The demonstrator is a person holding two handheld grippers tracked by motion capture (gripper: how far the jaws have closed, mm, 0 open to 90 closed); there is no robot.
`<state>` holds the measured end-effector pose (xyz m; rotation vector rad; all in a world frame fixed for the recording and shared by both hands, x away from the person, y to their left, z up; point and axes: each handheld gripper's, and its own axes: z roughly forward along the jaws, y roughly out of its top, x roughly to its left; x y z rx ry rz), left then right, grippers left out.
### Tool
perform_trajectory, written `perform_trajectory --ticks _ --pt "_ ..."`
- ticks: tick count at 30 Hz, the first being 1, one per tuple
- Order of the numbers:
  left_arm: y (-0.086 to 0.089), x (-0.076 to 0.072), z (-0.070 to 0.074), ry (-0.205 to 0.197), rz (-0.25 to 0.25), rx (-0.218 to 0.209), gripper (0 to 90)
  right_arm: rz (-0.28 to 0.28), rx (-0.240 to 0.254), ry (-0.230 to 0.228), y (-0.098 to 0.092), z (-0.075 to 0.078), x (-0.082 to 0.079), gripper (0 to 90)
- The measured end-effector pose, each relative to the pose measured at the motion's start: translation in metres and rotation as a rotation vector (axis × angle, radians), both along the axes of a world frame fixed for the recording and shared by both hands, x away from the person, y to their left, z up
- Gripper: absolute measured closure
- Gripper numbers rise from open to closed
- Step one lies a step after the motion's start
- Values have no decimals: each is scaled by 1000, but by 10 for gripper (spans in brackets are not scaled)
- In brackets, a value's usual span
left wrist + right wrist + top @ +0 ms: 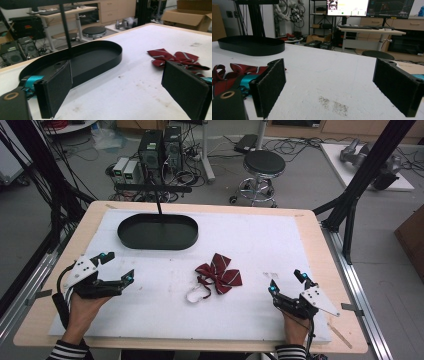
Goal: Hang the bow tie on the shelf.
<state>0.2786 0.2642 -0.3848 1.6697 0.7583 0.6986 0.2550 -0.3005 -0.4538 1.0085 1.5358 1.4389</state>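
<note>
Cluttered lab floor — computer towers, tangled cables and a black round stool (264, 164) — is seen beyond a light wooden table (310, 222) covered by a white foam sheet (260, 240). On the far left part of the sheet a black oval metal tray (157, 232) is set, with a thin black post rising just behind it. Nearer the person, roughly at the middle of the sheet, a dark red bow tie with thin white stripes (219, 274) is laid flat; a small white loop of strap is seen just beside its near-left edge, though how the two are joined cannot be made out.

At the near left of the sheet the left gripper (118, 267) is held in a hand, its jaws spread wide apart and nothing between them. From the left gripper view the tray (82, 58) is framed between the two black padded jaws, and the bow tie (175, 58) is partly hidden behind the right-hand jaw.

At the near right the right gripper (287, 282) is held likewise — jaws parted, empty, well apart from the bow tie. In the right gripper view the bow tie (234, 72) is seen behind the left-hand jaw, the tray (250, 45) farther off, and lit monitors on a desk in the background. Striped sleeves are visible at both wrists.
</note>
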Motion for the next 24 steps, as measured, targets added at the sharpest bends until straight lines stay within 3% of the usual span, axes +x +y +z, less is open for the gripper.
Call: perform_trajectory --ticks 6,16,18,20,24 --pt "-21 1 10 67 -37 66 102 0 8 3 0 0 0 103" --pt "-57 7 19 120 -111 132 103 1 9 3 0 0 0 103" --pt "-66 9 20 153 -124 177 108 0 10 5 0 0 0 103" --pt "-69 10 19 165 -126 187 111 1 10 5 0 0 0 103" --pt "-84 13 17 227 -147 224 111 1 12 6 0 0 0 103"
